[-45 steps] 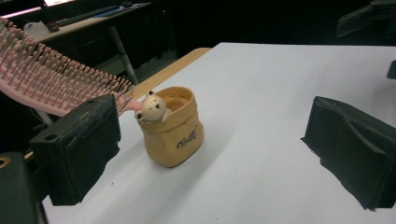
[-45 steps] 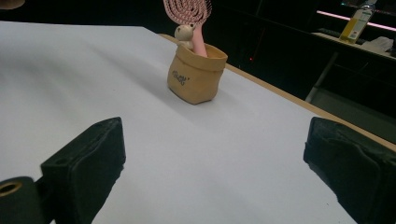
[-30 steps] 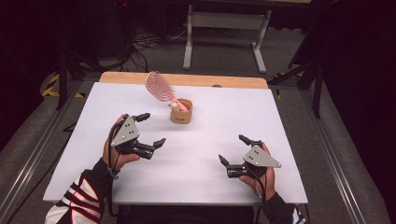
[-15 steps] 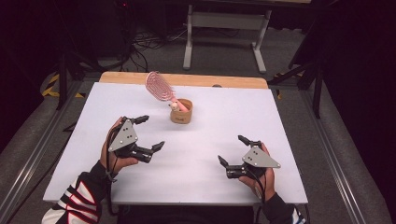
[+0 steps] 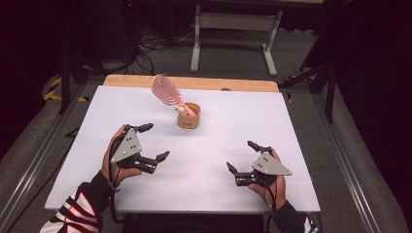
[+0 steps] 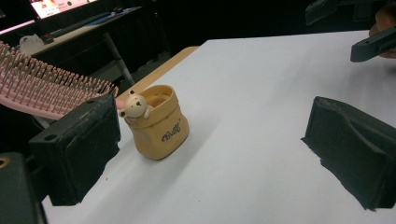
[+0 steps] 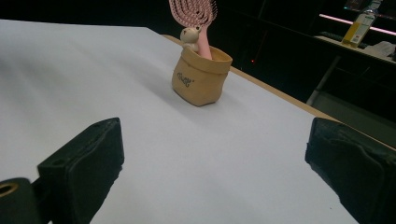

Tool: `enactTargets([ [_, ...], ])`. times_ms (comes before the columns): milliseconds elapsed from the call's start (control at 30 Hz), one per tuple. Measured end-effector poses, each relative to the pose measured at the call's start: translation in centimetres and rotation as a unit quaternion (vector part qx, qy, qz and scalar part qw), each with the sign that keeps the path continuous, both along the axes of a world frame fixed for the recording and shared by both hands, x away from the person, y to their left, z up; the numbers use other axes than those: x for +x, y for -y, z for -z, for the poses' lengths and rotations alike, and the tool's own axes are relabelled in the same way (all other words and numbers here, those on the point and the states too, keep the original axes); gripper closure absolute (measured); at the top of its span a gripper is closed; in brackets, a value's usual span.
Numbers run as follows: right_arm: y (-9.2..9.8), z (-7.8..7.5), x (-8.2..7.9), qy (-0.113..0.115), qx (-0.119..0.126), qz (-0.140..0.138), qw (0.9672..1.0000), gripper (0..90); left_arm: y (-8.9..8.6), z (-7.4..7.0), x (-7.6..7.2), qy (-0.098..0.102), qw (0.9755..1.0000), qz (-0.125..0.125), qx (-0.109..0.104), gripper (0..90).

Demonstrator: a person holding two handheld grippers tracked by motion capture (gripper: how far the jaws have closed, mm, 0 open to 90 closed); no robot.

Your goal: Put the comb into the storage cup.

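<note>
Pink hairbrush (image 5: 165, 91) stands handle-down in tan pot (image 5: 188, 116), far centre of tabletop (image 5: 301, 145), head leaning back-left. Left gripper (image 5: 151, 141) nearer, jaws spread, empty. Right gripper (image 5: 243, 157) spread, empty, farther off.

Got both grippers parked on my side of the tan cup (image 5: 188, 116), neither touching it. My left gripper (image 5: 151, 143) sits nearer the cup, jaws spread wide, angled toward it. My right gripper (image 5: 243, 158) hangs well back from the cup, jaws gaping too, nothing between them. Forearms come in low.
</note>
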State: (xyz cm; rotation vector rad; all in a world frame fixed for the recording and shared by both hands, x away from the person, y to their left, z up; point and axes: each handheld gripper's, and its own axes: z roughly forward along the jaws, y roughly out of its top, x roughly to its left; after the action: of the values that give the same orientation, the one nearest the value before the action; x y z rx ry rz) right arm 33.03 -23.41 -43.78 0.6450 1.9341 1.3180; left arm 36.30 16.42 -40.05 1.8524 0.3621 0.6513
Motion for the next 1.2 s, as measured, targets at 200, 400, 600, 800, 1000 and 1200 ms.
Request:
enactTargets([
  [200, 0.0, 0.0, 0.0, -0.001, -0.001, -0.002, 1.0000, 5.0, -0.3, 0.1, -0.5, 0.004, 1.0000, -0.003, 0.003, 4.5],
  [400, -0.1, 0.0, -0.1, -0.002, -0.001, -0.004, 1.0000, 5.0, -0.5, 0.3, -0.9, 0.004, 0.9999, -0.002, 0.010, 4.5],
  [600, -0.1, 0.0, -0.1, -0.001, -0.002, -0.006, 1.0000, 5.1, -0.7, 0.3, -1.2, 0.009, 0.9998, -0.006, 0.015, 4.5],
  [800, -0.1, 0.0, -0.1, 0.000, -0.003, -0.005, 1.0000, 5.1, -1.1, 0.5, -1.6, 0.013, 0.9996, -0.013, 0.020, 4.9],
  [1000, -0.2, 0.0, -0.1, -0.001, -0.004, -0.007, 1.0000, 5.1, -1.5, 0.7, -1.8, 0.014, 0.9995, -0.018, 0.023, 4.8],
  [1200, -0.2, 0.0, -0.2, 0.001, -0.004, -0.008, 1.0000, 5.1, -1.9, 0.8, -2.1, 0.013, 0.9995, -0.017, 0.022, 4.8],
])
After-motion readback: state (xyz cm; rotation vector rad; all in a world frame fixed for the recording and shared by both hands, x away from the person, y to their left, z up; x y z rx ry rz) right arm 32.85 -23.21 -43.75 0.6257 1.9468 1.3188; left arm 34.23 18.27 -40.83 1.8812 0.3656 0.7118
